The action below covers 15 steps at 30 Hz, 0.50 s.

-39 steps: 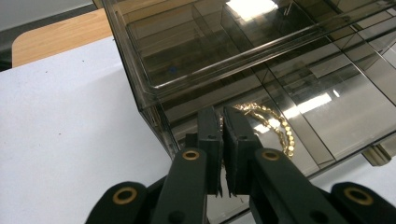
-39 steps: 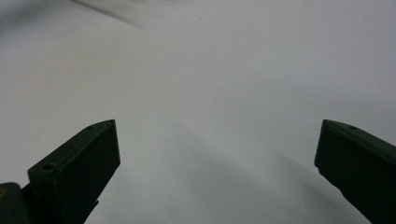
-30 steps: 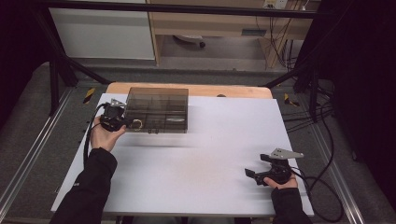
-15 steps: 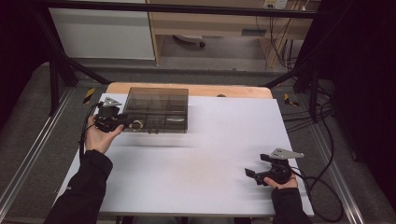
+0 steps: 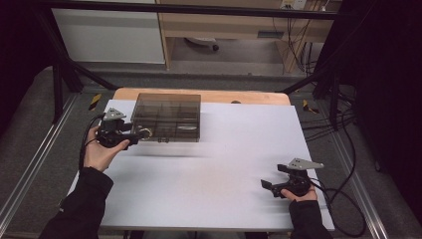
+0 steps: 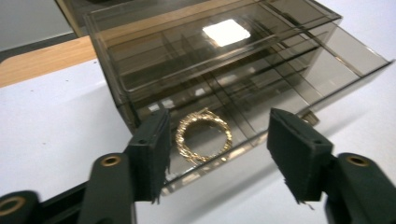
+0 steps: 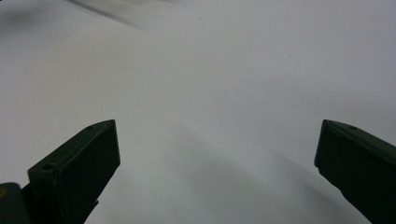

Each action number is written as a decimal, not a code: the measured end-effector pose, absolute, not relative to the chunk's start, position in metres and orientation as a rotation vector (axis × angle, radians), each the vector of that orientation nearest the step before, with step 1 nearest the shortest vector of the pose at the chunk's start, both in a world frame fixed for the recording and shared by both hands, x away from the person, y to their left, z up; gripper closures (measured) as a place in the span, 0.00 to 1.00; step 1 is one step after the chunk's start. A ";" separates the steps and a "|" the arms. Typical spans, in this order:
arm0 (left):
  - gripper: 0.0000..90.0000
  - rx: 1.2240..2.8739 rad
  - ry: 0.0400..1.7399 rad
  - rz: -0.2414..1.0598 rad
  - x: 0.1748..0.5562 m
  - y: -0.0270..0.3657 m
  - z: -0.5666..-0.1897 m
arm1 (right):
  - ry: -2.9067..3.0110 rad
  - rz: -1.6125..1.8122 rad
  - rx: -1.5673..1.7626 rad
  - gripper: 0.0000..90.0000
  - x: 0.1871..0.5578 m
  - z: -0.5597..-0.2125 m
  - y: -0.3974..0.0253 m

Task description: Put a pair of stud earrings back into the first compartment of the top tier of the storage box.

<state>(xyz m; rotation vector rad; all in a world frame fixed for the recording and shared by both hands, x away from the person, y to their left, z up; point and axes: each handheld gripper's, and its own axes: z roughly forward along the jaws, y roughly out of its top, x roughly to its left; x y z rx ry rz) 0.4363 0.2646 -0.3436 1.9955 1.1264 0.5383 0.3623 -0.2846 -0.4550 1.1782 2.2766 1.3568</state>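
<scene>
pulling back from the box, the left gripper (image 5: 133, 138) is now sitting lower and further left than a second ago, and the bottom drawer (image 6: 261, 116) is standing out from the smoky plastic organizer box (image 5: 167, 116) — so the opening step looks done or nearly so. near the person, the right gripper (image 5: 267, 185) is resting on the white table (image 5: 219, 169) just as before, jaws spread wide over bare surface, holding nothing. further out, the left gripper's jaws are parted too, gripping nothing, framing a gold bracelet (image 6: 203, 135) lying in the drawer's front compartment — probably the next thing to be picked.
</scene>
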 end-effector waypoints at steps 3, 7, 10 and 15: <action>0.38 2.011 1.104 0.543 0.432 0.263 -0.345 | 2.274 1.362 1.179 0.01 0.362 -0.455 -0.285; 0.32 2.030 1.073 0.544 0.425 0.262 -0.348 | 2.273 1.357 1.180 0.01 0.362 -0.455 -0.285; 0.27 2.037 1.059 0.544 0.421 0.260 -0.350 | 2.274 1.356 1.181 0.01 0.363 -0.455 -0.285; 0.20 2.034 1.036 0.542 0.415 0.258 -0.355 | 2.275 1.357 1.180 0.01 0.363 -0.455 -0.285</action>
